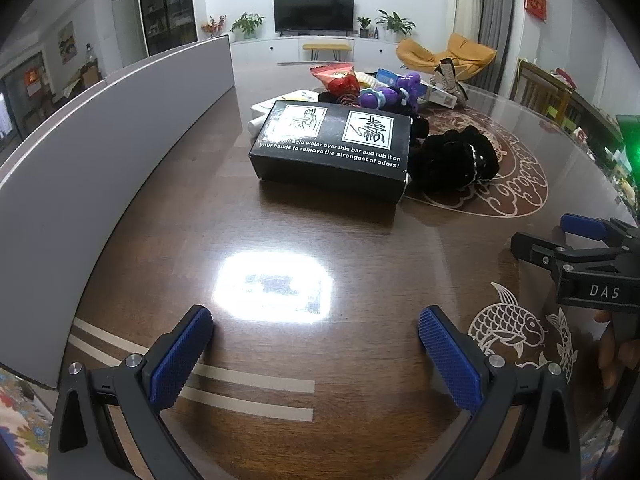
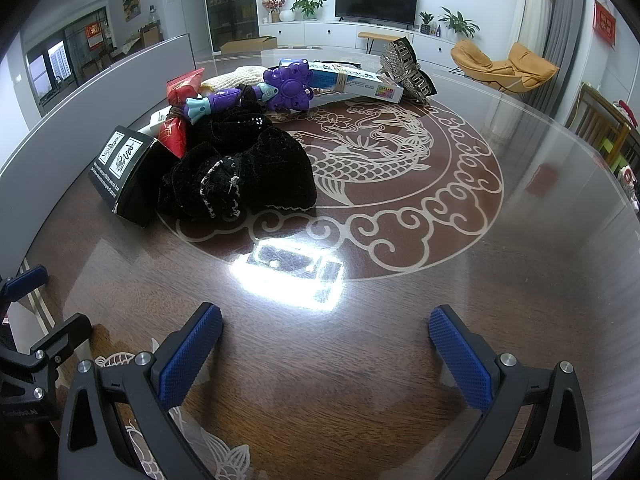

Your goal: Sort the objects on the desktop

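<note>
1. The left wrist view looks forward from low over the surface [image 1: 160,240], between the fingers of the left gripper [image 1: 316,354], facing the pile with the black box [image 1: 332,146] nearest.
2. The right wrist view sits equally low, behind the right gripper [image 2: 325,356], facing the same pile from further right, the black box [image 2: 120,172] at its left.
3. Both views share the pile, the television [image 1: 313,12] wall, and each catches the other gripper at its edge.

black box [image 1: 332,148]: "rub it on your hands to remove the strongest of odors!" | right claw [image 1: 560,240]: "DAS"
</note>
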Demonstrator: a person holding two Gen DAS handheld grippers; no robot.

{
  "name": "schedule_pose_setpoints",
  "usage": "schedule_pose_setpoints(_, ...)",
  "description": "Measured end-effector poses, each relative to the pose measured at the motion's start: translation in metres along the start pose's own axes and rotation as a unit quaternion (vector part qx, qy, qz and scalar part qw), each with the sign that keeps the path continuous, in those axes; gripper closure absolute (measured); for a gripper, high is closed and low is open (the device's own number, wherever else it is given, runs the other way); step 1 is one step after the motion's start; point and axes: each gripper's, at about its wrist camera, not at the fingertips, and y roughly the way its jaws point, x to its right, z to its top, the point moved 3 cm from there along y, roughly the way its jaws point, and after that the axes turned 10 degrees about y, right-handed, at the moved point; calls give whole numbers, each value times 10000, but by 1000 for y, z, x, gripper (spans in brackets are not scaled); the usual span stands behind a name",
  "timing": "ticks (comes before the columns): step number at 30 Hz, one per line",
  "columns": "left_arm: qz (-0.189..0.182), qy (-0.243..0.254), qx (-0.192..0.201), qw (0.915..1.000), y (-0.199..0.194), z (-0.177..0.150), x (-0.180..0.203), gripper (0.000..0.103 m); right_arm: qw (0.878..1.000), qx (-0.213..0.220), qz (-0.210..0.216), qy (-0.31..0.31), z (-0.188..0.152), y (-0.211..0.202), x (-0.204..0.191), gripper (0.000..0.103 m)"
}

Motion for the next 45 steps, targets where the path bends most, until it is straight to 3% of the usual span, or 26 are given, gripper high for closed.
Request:
schedule_pose_setpoints(23, -154, 213, 97, 9996, 1, 0, -2, 0, 10000, -1, -1, 3, 0, 0, 0, 0)
schedule_pose_setpoints(37, 75, -103, 111, 9999, 1, -6, -24, 0, 10000, -1, 11, 13, 0, 0, 0, 0)
schedule_pose_setpoints(40, 92, -112, 139, 9998, 1, -6, -25, 0, 9987, -101, 449, -221, 8, 1, -9, 0)
schedule_pose_setpoints(45, 106, -124, 152, 9998, 0, -6, -25, 0, 9973, 355, 599, -243, 51, -13, -35, 0)
